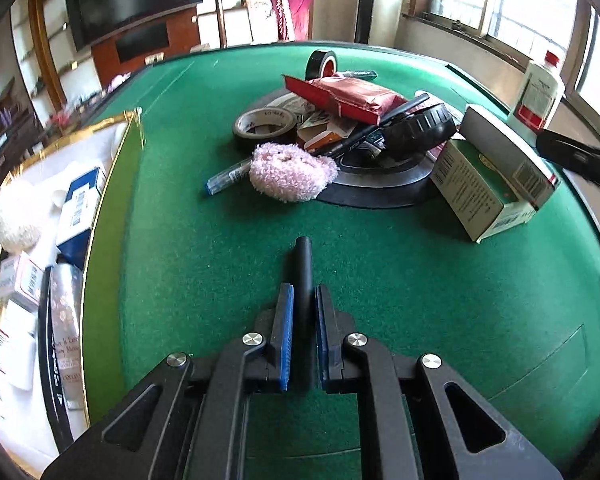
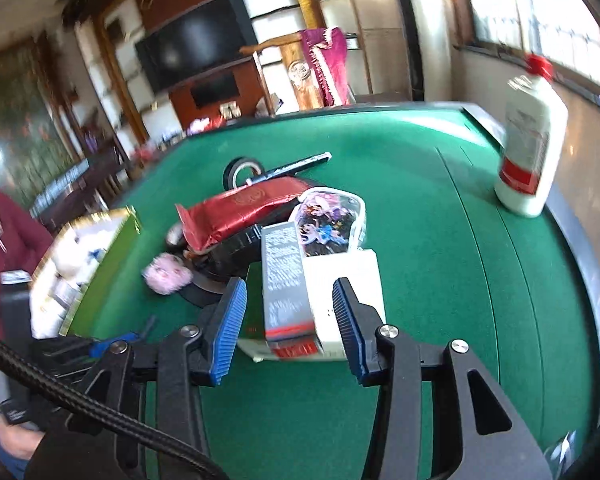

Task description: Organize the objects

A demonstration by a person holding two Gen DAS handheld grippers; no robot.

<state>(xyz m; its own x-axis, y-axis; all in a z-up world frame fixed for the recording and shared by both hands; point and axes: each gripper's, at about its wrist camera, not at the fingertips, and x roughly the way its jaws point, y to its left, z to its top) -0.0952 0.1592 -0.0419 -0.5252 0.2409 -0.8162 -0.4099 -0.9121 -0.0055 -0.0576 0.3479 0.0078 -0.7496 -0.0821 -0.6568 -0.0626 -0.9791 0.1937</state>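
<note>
My left gripper (image 1: 303, 292) is shut on a black pen (image 1: 305, 264), which sticks out forward between the blue pads, low over the green felt table (image 1: 220, 280). My right gripper (image 2: 289, 283) is open. A grey box (image 2: 282, 276) and a white box (image 2: 348, 280) lie between and just beyond its fingers, and a gap shows beside the left pad. Farther back is a pile on a black disc (image 1: 380, 192): a pink fuzzy toy (image 1: 290, 174), a tape roll (image 1: 262, 126), a red pouch (image 1: 348, 96) and pens.
A gold-rimmed box (image 1: 100, 128) at the table's left edge holds several packets and a white plush. A green-and-white carton (image 1: 476, 196) lies right of the pile. A white bottle with a red cap (image 2: 528, 140) stands at the far right edge. A person's maroon sleeve (image 2: 4, 248) is at left.
</note>
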